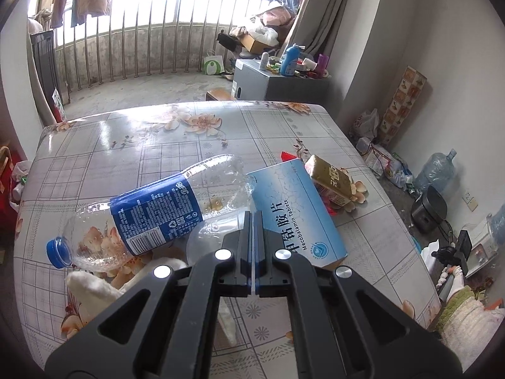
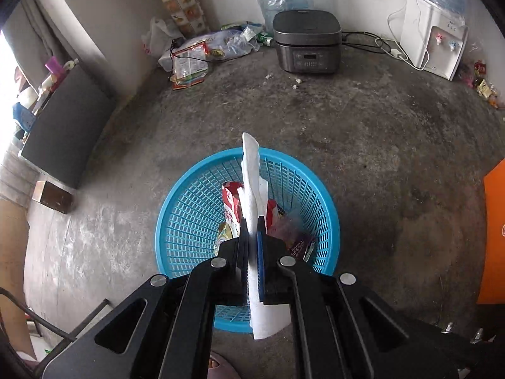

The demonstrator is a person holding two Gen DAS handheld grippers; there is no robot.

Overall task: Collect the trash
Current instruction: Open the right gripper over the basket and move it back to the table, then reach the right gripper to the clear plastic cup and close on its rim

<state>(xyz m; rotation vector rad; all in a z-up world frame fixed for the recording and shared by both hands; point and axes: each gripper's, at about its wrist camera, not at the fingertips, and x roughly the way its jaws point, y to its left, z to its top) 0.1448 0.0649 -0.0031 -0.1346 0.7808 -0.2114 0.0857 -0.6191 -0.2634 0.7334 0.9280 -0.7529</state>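
Right gripper [image 2: 252,221] is clenched on a white tissue [image 2: 252,186], held directly above the blue basket [image 2: 176,218] on the floor. Tissue judged light and limp, likely to cling. Left gripper [image 1: 253,216] is closed and empty above the tabletop [image 1: 126,145], near the bottle [image 1: 151,211]: light, slippery, best gripped at the neck.

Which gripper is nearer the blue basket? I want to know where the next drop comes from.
Right. The right gripper hangs over the blue basket on the floor, shut on a white tissue. The left gripper is at the table, beside the plastic bottle.
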